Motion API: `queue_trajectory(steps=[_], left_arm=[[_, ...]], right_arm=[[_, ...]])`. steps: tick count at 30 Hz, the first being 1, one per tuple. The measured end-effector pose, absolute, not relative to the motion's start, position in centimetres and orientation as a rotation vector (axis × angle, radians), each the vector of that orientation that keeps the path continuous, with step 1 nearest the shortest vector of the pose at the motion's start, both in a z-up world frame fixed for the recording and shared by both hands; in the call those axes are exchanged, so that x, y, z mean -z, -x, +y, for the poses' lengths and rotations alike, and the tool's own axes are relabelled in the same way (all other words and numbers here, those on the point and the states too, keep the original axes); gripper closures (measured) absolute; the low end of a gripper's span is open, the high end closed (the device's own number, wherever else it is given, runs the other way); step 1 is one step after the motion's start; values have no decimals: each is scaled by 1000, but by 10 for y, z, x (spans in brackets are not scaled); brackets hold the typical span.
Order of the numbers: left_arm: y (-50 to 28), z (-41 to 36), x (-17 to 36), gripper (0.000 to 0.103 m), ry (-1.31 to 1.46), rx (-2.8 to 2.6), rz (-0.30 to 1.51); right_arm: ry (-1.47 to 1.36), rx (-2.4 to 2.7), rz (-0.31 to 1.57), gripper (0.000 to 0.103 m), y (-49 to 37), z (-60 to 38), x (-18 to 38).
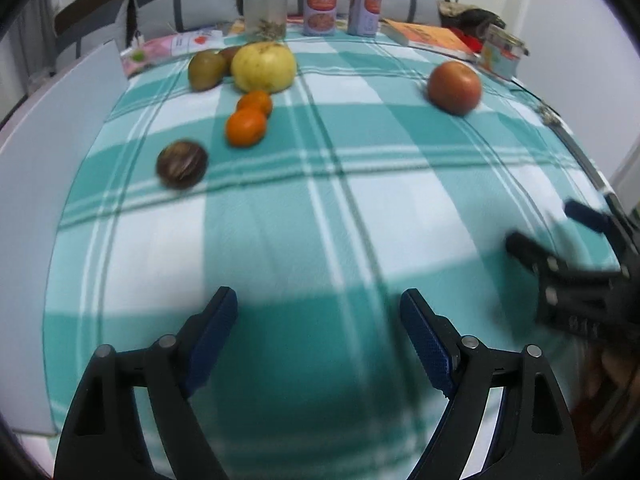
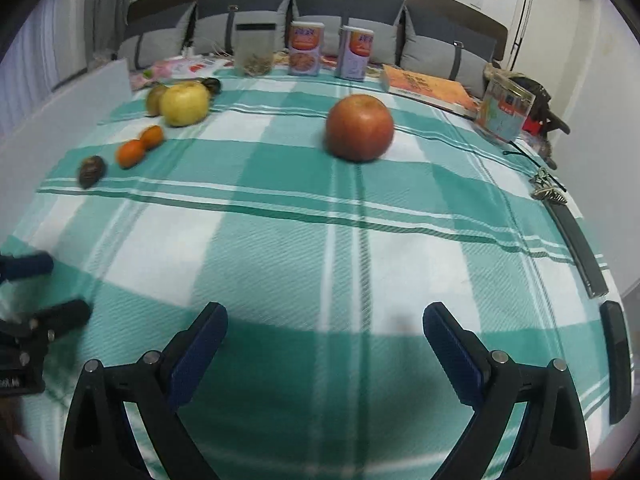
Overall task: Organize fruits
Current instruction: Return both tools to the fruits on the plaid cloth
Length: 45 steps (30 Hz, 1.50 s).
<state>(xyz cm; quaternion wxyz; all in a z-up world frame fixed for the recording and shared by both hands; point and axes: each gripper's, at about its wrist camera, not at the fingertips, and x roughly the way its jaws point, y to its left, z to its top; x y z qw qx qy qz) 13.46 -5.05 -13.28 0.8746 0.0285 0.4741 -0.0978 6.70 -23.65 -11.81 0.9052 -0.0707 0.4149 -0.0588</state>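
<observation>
Left hand-held gripper [image 1: 318, 300] and right hand-held gripper [image 2: 325, 316] are held wide apart, empty, over the checked cloth [image 2: 280, 248]. Ahead-left are grouped a dark fruit [image 1: 182, 164], two oranges [image 1: 246, 128] and a yellow apple [image 1: 264, 66]; a red apple [image 2: 359, 127] is seen ahead of the right one.

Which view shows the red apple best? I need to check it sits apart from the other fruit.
The right wrist view: the red apple sits large and near the centre, with bare cloth around it. In the left wrist view the apple is smaller, blurrier and off to the right, though still clearly alone.
</observation>
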Motion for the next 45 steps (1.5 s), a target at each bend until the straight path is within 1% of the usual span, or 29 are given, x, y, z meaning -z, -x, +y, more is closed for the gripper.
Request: queue_trajectory(steps=[2, 4, 9, 14, 45], left_arm=[[-152, -59, 135, 13, -62, 170, 982], [-164, -64, 140, 5, -66, 155, 975], [-186, -70, 143, 0, -69, 135, 939], [-194, -69, 144, 0, -65, 132, 934], [-195, -70, 144, 0, -65, 131, 935]], right_arm=[[114, 133, 863, 5, -69, -246, 119], [92, 164, 869, 5, -70, -257, 119], [14, 188, 887, 2, -76, -274, 123], [-28, 180, 897, 0, -76, -280, 125], [-25, 185, 897, 0, -77, -278, 126]])
